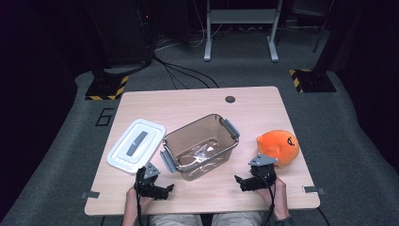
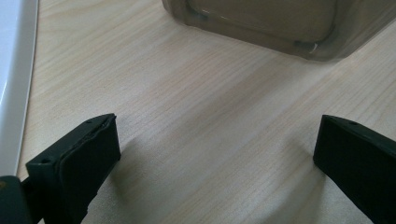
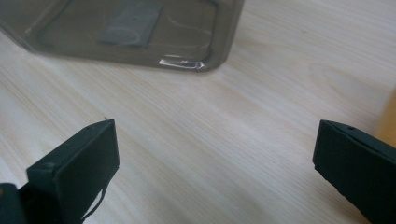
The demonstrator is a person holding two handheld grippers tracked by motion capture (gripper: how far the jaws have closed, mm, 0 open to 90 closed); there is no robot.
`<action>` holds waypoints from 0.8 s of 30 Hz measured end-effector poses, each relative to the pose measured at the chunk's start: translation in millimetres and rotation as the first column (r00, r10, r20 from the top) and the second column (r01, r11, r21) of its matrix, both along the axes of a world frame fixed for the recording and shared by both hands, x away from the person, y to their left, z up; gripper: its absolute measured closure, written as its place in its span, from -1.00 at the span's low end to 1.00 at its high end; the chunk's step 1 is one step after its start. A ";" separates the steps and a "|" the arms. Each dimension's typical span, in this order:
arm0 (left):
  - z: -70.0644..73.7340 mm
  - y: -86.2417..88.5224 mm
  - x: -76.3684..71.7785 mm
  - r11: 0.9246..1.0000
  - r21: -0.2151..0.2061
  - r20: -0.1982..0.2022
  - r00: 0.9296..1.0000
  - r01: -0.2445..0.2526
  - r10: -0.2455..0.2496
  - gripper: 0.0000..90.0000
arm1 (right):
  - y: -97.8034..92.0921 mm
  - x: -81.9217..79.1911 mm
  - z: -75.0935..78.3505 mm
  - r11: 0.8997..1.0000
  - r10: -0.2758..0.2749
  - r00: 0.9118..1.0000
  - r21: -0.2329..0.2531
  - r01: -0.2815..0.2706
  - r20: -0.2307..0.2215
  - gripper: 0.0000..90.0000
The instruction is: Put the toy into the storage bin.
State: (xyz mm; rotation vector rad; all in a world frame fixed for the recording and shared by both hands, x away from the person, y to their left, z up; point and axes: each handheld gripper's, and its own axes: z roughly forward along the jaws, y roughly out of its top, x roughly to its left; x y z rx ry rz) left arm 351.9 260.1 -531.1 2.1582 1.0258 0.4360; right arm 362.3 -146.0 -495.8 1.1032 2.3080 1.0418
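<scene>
A clear brownish plastic bin (image 1: 200, 146) with grey side handles stands open at the table's middle. Its white lid (image 1: 136, 145) with a grey handle lies flat to the left. An orange plush toy (image 1: 278, 145) rests to the right of the bin. My left gripper (image 1: 162, 190) sits low near the front edge, below the lid and left of the bin's front corner, jaws wide apart over bare wood (image 2: 215, 140). My right gripper (image 1: 243, 181) stands open just in front of the plush, with the bin's base (image 3: 140, 32) ahead of it.
The wooden table (image 1: 197, 106) has a round cable hole (image 1: 230, 99) at the back. A sliver of the lid's white edge (image 2: 14, 84) shows in the left gripper view. Around the table are grey carpet, cables and stand bases with yellow-black tape.
</scene>
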 end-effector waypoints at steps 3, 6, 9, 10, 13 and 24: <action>0.0 0.0 0.0 1.000 0.000 0.000 1.000 0.000 0.000 -1.00 | -8.4 -3.0 9.5 1.000 -0.023 1.000 0.013 0.023 0.015 -1.00; 0.0 -0.1 0.0 1.000 0.000 0.000 1.000 -0.001 0.001 -1.00 | -17.0 -4.0 21.1 0.999 -0.040 0.998 0.012 0.039 0.039 -1.00; 0.0 -0.1 0.0 1.000 0.000 0.000 1.000 -0.001 0.001 -1.00 | -24.9 -3.7 31.0 0.998 -0.065 0.997 0.017 0.064 0.052 -1.00; 0.0 -0.1 0.0 1.000 0.000 0.000 1.000 -0.001 0.001 -1.00 | -27.9 -3.5 34.5 0.998 -0.069 0.996 0.016 0.068 0.057 -1.00; 0.0 -0.1 0.0 1.000 0.000 0.000 1.000 -0.001 0.001 -1.00 | -37.6 -1.1 45.6 0.995 -0.094 0.993 -0.003 0.095 0.073 -1.00; 0.2 -0.2 0.0 1.000 0.002 -0.002 1.000 -0.003 0.003 -1.00 | -87.8 24.8 72.0 0.969 -0.246 0.964 -0.007 0.248 0.106 -1.00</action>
